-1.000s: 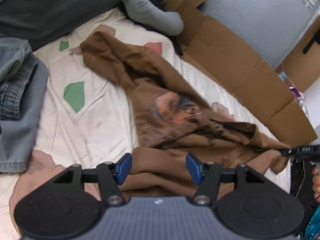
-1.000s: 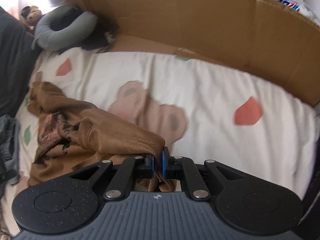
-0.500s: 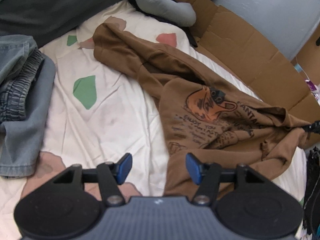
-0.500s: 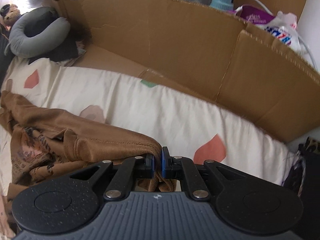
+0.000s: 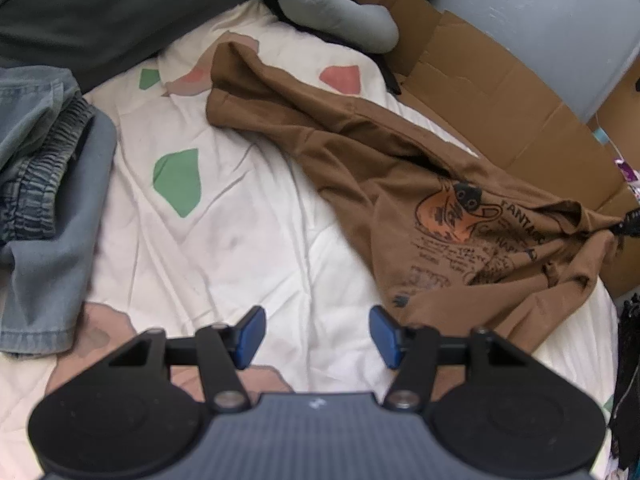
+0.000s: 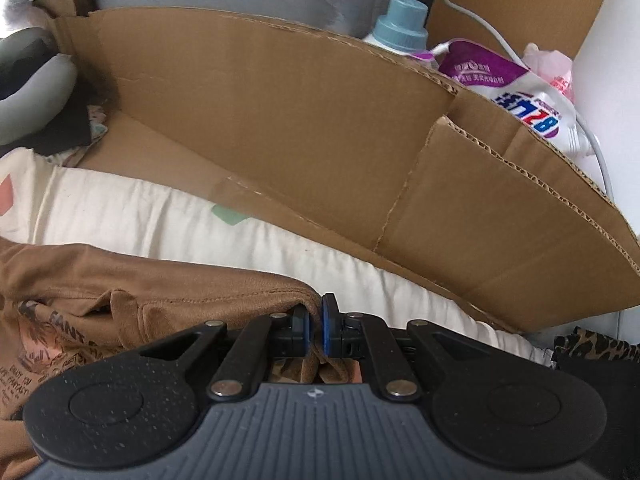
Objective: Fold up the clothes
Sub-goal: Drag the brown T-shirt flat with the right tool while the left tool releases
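Brown shirt (image 5: 400,184) now stretched flatter, right gripper (image 6: 315,326) clamping its hem, left gripper (image 5: 318,332) wide, empty.

"FANTA…" is printed in black on the brown shirt (image 5: 460,216); large mirrored digits, seemingly "812", are seen on the white-and-purple pouch (image 6: 516,92).

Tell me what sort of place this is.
Probably a bedroom at home: a white quilted bedsheet with coloured patches covers a soft bed, a grey U-shaped neck pillow lies at its far end, and a detergent bottle with a pale-blue cap stands behind the brown cardboard sheets.
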The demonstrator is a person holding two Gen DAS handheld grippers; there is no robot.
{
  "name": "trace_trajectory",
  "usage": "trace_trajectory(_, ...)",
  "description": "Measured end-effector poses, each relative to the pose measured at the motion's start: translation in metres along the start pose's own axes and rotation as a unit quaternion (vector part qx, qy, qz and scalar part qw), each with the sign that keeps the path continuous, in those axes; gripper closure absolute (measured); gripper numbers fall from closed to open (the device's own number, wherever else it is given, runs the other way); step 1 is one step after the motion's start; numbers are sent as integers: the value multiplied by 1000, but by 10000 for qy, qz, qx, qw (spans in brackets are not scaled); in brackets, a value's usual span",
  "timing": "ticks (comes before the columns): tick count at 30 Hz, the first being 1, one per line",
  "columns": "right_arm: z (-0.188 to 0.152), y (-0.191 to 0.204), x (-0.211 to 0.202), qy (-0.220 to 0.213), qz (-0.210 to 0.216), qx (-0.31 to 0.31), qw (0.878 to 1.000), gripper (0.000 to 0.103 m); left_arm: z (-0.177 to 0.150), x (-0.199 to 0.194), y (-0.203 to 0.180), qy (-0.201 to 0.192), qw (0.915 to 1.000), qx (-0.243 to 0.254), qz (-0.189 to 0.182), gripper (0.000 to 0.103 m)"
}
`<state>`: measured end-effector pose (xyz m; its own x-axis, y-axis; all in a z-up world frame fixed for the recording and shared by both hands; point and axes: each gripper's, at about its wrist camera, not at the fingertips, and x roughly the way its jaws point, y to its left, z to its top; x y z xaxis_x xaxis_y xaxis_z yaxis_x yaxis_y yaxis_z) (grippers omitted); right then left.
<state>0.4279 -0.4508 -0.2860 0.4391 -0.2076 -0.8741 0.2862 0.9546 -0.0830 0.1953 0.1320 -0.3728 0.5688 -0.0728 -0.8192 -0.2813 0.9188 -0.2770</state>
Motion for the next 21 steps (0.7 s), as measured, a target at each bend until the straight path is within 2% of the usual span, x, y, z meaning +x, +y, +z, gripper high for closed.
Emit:
trace_trajectory(5,2,-7,15,80,-89,159,9998,99,2,3,3,17,10000,-1,24,43)
trace_trajectory(8,3,-17,29,82,-58,429,9990,98,3,11,2,157,9999,31,47,43)
trace_trajectory(11,-1,-32,41,297,364,879,9950,92,1,17,-2,299,9995,102,55,43)
trace_trajectory(13,-6,-41,47,492,669,1181,9895,80,-2,18,-5,348,9993,115,-24,43)
trace_trajectory(15,-12,-39,40,397,744,1055,9908,44,-4,19,-9,404,9990,153,-78,43)
trace_trajectory(17,-17,-37,34,311,830,932,9917,32,-7,18,-13,470,9985,254,-96,43)
trace_trajectory(21,-24,-39,24,389,1129,1132,9864,30,-13,11,-20,652,9962,548,-171,43)
